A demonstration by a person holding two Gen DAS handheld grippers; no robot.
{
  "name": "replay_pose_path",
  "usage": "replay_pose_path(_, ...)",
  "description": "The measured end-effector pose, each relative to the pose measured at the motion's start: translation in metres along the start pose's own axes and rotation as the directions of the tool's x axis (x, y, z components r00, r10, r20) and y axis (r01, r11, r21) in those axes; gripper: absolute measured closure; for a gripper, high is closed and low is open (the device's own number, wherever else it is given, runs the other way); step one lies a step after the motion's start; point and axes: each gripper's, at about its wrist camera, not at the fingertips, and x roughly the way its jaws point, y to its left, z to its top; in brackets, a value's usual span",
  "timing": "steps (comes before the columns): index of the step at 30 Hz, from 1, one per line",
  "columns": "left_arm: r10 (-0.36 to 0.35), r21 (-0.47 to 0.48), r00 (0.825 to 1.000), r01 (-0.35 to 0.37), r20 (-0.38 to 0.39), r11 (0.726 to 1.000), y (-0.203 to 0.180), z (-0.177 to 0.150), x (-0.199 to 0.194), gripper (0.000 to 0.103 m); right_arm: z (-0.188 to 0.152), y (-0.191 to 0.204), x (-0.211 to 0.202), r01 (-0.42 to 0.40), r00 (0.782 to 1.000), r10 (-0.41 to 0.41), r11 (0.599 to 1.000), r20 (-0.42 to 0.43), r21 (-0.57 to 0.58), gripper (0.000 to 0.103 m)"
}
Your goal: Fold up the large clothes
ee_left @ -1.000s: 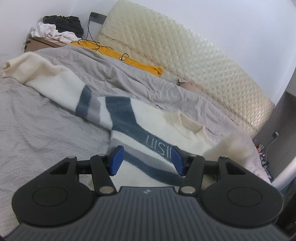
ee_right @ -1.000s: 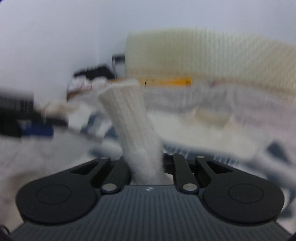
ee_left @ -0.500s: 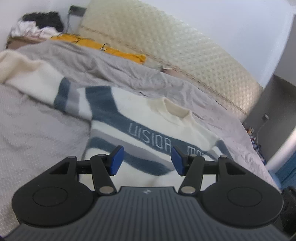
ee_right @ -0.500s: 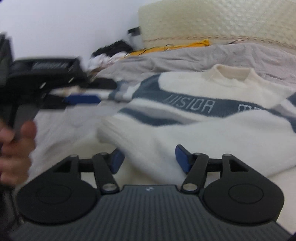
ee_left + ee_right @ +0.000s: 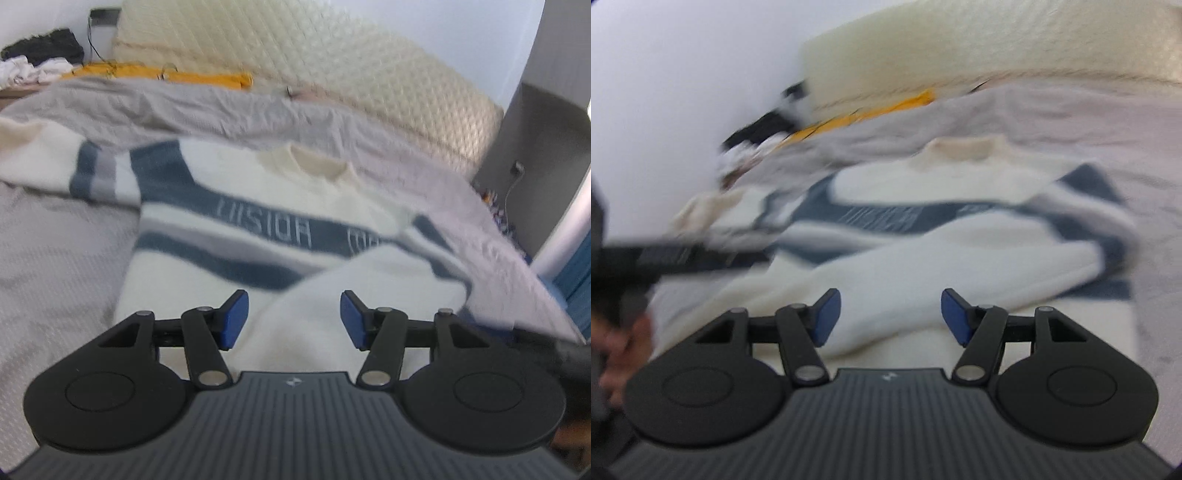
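A cream sweater with blue and grey stripes and pale lettering lies front up on the bed. One sleeve is folded across its lower body; the other sleeve stretches out to the left. My left gripper hovers open over the folded sleeve, its blue pads apart with nothing pressed between them. In the blurred right wrist view the sweater shows again with the folded sleeve just ahead of my right gripper, which is open and holds nothing. The left gripper and a hand appear at that view's left edge.
A grey bedsheet covers the near bed and a rumpled grey duvet lies behind the sweater. A quilted cream headboard, a yellow cloth and a pile of clothes are at the back. A grey cabinet stands at the right.
The right gripper was shut on the sleeve's cuff; it has let go and opened, and the sleeve now lies across the sweater. Both views have swung sideways over the sweater.
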Motion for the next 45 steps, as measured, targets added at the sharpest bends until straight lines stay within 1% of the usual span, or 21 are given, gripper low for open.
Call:
replay_pose_path(3, 0.01, 0.007, 0.999, -0.01, -0.049, 1.0, -0.002, -0.009, 0.014, 0.048, -0.001, -0.014, 0.015, 0.033, 0.999, -0.033, 0.999, 0.007, 0.035, 0.043)
replay_pose_path(7, 0.087, 0.052, 0.988, -0.081, -0.127, 0.995, -0.005, -0.02, 0.038, 0.051, -0.009, -0.028, 0.041, 0.068, 0.998, -0.067, 0.997, -0.013, 0.027, 0.056)
replay_pose_path(11, 0.155, 0.081, 0.972, -0.143, -0.178, 0.986, -0.006, -0.026, 0.056, 0.051, -0.024, -0.031, 0.06, 0.071, 0.996, -0.072, 0.997, -0.045, -0.024, 0.057)
replay_pose_path(14, 0.153, 0.056, 0.971, -0.145, -0.181, 0.988, -0.003, -0.022, 0.055, 0.051, -0.024, -0.031, 0.057, 0.073, 0.996, -0.073, 0.997, -0.045, -0.018, 0.057)
replay_pose_path(17, 0.135, -0.015, 0.977, -0.14, -0.165, 0.99, 0.01, -0.004, 0.044, 0.051, -0.022, -0.035, 0.049, 0.058, 0.997, -0.057, 0.998, -0.046, 0.031, 0.057)
replay_pose_path(21, 0.127, -0.108, 0.986, -0.139, -0.107, 0.984, 0.048, 0.039, 0.021, 0.05, -0.021, -0.037, 0.042, 0.044, 0.998, -0.042, 0.998, -0.039, 0.049, 0.057)
replay_pose_path(22, 0.133, -0.124, 0.987, -0.144, -0.088, 0.982, 0.062, 0.052, 0.015, 0.05, -0.021, -0.037, 0.042, 0.042, 0.999, -0.04, 0.998, -0.036, 0.049, 0.056)
replay_pose_path(24, 0.198, -0.114, 0.979, -0.203, -0.053, 0.973, 0.095, 0.076, 0.005, 0.05, -0.02, -0.037, 0.043, 0.043, 0.998, -0.041, 0.998, -0.04, 0.053, 0.057)
replay_pose_path(26, 0.277, -0.096, 0.96, -0.279, -0.032, 0.955, 0.129, 0.095, -0.002, 0.047, -0.019, -0.036, 0.044, 0.046, 0.998, -0.044, 0.998, -0.042, 0.051, 0.057)
replay_pose_path(29, 0.391, -0.135, 0.92, -0.392, -0.033, 0.91, 0.199, 0.117, -0.013, 0.046, -0.016, -0.034, 0.049, 0.065, 0.997, -0.063, 0.997, -0.054, 0.039, 0.057)
replay_pose_path(30, 0.441, -0.133, 0.897, -0.442, -0.035, 0.887, 0.221, 0.123, -0.017, 0.045, -0.015, -0.032, 0.052, 0.074, 0.995, -0.072, 0.997, -0.062, 0.026, 0.057)
replay_pose_path(32, 0.566, -0.108, 0.823, -0.567, -0.037, 0.817, 0.264, 0.135, -0.025, 0.04, -0.016, -0.027, 0.059, 0.099, 0.992, -0.101, 0.995, -0.076, -0.023, 0.058)
replay_pose_path(33, 0.601, -0.097, 0.798, -0.601, -0.031, 0.793, 0.283, 0.139, -0.03, 0.039, -0.017, -0.026, 0.061, 0.105, 0.992, -0.107, 0.994, -0.074, -0.032, 0.058)
replay_pose_path(34, 0.628, -0.091, 0.777, -0.628, -0.027, 0.773, 0.304, 0.144, -0.035, 0.038, -0.018, -0.026, 0.064, 0.11, 0.991, -0.112, 0.993, -0.076, -0.036, 0.058)
replay_pose_path(36, 0.656, -0.09, 0.754, -0.655, -0.02, 0.75, 0.337, 0.153, -0.042, 0.037, -0.017, -0.026, 0.068, 0.116, 0.99, -0.118, 0.993, -0.076, -0.029, 0.058)
replay_pose_path(37, 0.659, -0.093, 0.752, -0.657, -0.012, 0.748, 0.354, 0.158, -0.046, 0.035, -0.016, -0.026, 0.07, 0.119, 0.99, -0.121, 0.993, -0.076, -0.023, 0.058)
replay_pose_path(39, 0.637, -0.091, 0.771, -0.633, 0.025, 0.769, 0.378, 0.164, -0.05, 0.033, -0.013, -0.027, 0.075, 0.123, 0.989, -0.123, 0.992, -0.077, -0.009, 0.057)
replay_pose_path(41, 0.572, -0.085, 0.818, -0.567, 0.055, 0.819, 0.396, 0.167, -0.049, 0.03, -0.014, -0.028, 0.081, 0.129, 0.988, -0.129, 0.992, -0.081, -0.011, 0.057)
replay_pose_path(42, 0.549, -0.072, 0.834, -0.545, 0.056, 0.836, 0.401, 0.168, -0.046, 0.029, -0.014, -0.028, 0.083, 0.13, 0.988, -0.13, 0.991, -0.079, -0.008, 0.057)
replay_pose_path(43, 0.54, -0.048, 0.84, -0.538, 0.055, 0.842, 0.406, 0.169, -0.042, 0.029, -0.015, -0.028, 0.085, 0.132, 0.988, -0.132, 0.991, -0.076, -0.004, 0.057)
replay_pose_path(45, 0.54, 0.006, 0.841, -0.541, 0.043, 0.841, 0.414, 0.169, -0.028, 0.029, -0.014, -0.029, 0.087, 0.137, 0.988, -0.136, 0.991, -0.074, 0.0, 0.057)
